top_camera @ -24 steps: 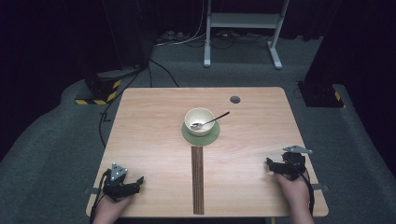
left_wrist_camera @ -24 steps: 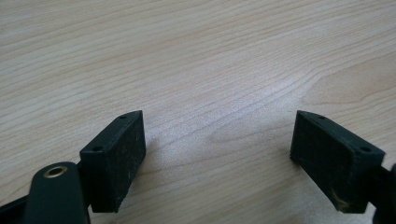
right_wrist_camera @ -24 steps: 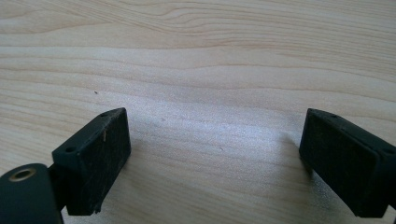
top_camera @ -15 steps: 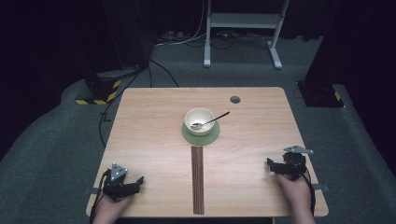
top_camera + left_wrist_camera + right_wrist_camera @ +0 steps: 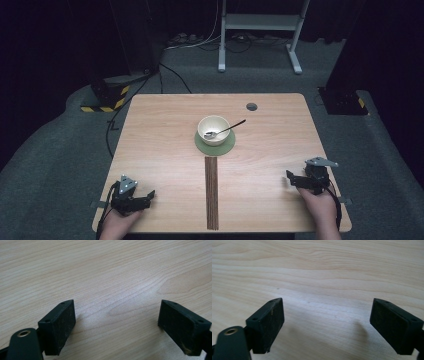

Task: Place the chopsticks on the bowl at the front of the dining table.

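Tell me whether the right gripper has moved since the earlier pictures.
No. In the high view the right gripper sits at the same spot near the table's right edge, level with the dark strip's middle, as before.

Both forearms run off the near edge of the high view. The spoon's bowl end sits inside the small cream ceramic bowl [image 5: 213,129], too small to tell whether it holds anything. The round green mat [image 5: 215,145] is half covered by that bowl. The dark wooden strip [image 5: 212,192] could be one piece or several.
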Tool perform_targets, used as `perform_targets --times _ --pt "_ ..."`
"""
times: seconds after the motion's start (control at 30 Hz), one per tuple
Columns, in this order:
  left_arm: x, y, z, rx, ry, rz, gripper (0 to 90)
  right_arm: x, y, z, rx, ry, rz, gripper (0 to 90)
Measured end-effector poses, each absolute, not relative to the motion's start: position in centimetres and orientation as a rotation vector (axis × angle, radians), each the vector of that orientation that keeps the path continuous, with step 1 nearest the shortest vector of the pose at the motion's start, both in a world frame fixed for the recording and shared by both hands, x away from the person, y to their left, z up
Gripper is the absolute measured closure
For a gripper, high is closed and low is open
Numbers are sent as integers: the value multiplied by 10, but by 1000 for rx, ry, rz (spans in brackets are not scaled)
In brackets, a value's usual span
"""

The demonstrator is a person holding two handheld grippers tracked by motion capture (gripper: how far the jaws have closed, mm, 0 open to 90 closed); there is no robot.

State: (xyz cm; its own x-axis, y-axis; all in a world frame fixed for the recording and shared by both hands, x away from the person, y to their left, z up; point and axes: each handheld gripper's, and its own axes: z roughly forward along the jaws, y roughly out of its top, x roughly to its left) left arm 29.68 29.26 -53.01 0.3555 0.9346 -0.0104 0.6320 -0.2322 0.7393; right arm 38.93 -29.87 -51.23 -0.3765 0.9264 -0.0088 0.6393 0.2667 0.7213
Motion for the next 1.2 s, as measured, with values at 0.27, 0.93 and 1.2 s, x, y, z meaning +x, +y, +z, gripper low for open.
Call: perform_targets --times 0.27,0.93,1.2 --pt "298 292 -530 1967 1356 584 131 374 -278 -506 1315 2136 907 123" --pt "299 291 -530 1981 1335 571 111 365 -210 -510 1150 2232 991 136" --pt "299 290 -530 1981 1332 571 118 365 -185 -513 1089 2277 1014 136"
